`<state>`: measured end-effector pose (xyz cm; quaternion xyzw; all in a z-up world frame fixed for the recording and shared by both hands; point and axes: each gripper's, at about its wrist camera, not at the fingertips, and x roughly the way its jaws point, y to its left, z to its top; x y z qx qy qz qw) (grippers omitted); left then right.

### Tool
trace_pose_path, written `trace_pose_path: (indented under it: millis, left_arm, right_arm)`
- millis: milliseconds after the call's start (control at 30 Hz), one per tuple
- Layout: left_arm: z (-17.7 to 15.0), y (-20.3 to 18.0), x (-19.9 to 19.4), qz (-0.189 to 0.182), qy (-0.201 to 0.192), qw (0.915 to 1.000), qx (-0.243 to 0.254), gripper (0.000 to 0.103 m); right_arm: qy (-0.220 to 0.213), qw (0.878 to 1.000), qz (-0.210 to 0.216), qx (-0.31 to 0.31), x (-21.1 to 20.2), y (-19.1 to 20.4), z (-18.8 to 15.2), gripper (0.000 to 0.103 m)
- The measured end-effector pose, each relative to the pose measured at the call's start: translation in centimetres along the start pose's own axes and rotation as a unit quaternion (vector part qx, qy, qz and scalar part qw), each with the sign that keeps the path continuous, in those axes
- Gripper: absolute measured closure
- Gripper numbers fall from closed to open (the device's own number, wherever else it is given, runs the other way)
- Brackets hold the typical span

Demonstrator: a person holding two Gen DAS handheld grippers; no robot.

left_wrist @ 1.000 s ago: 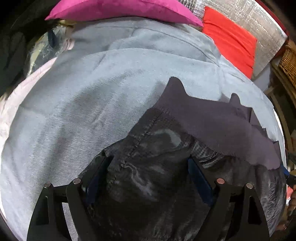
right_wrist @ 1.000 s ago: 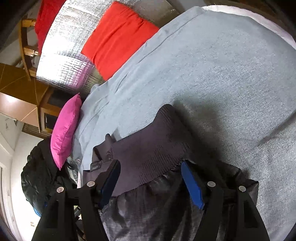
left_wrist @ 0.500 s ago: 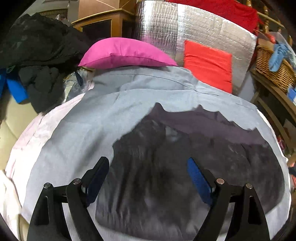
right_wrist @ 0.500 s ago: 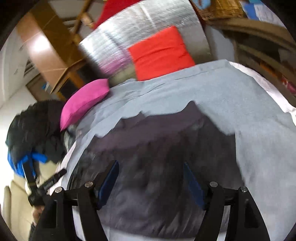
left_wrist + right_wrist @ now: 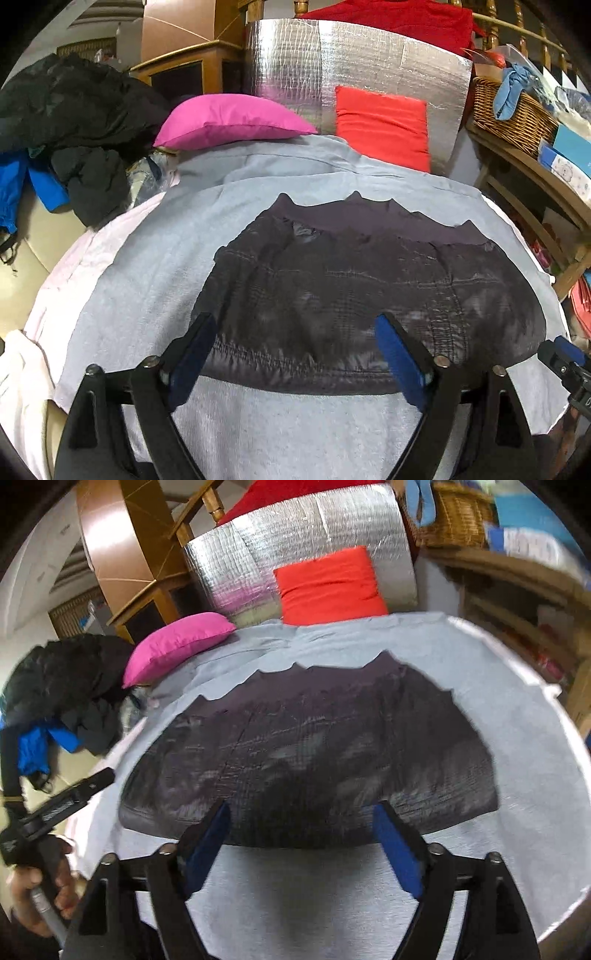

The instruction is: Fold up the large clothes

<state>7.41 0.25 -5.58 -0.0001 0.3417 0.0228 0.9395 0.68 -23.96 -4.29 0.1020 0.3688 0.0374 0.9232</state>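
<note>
A grey sheet (image 5: 140, 280) covers the bed, with a pink pillow (image 5: 229, 120) and a red cushion (image 5: 382, 127) at its far edge. The dark quilted jacket (image 5: 369, 295) lies folded flat mid-sheet, bare sheet all round. The left gripper (image 5: 295, 354) and right gripper (image 5: 303, 840) hover above its near hem, jaws opening, holding nothing.

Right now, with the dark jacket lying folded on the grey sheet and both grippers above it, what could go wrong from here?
1. The dark jacket looks slick and puffy, so the fold may spring open.
2. Its ribbed hem lies wavy and uneven at the far edge, so a second fold could come out crooked.
3. The left gripper and right gripper, jaws opening and empty, hang over the grey sheet; a low grab might pinch the sheet too.
</note>
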Motion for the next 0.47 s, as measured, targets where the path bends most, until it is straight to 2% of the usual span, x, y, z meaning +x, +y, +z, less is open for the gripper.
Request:
trace_pose_path:
  millis: [167,267,333,467]
  left_arm:
    - [-0.5,-1.0,-1.1,-0.01,-0.013,0.9999,-0.003,0.009]
    - [-0.5,-1.9,-1.6,-0.015,-0.016,0.9997,0.01,0.008]
    - [-0.5,-2.3,-1.9,-0.024,-0.016,0.9994,0.016,0.002]
    - [-0.7,-3.1,-2.3,-0.023,-0.018,0.9992,0.025,0.001]
  right_arm:
    - [-0.012,0.998,-0.048,-0.031,-0.6,1.1,-0.1,0.018]
    - [-0.014,0.998,-0.056,-0.038,-0.8,1.6,-0.3,0.018]
    - [-0.014,0.997,-0.061,-0.046,-0.9,1.9,-0.3,0.018]
    - [-0.022,0.995,-0.076,-0.054,-1.4,2.3,-0.3,0.018]
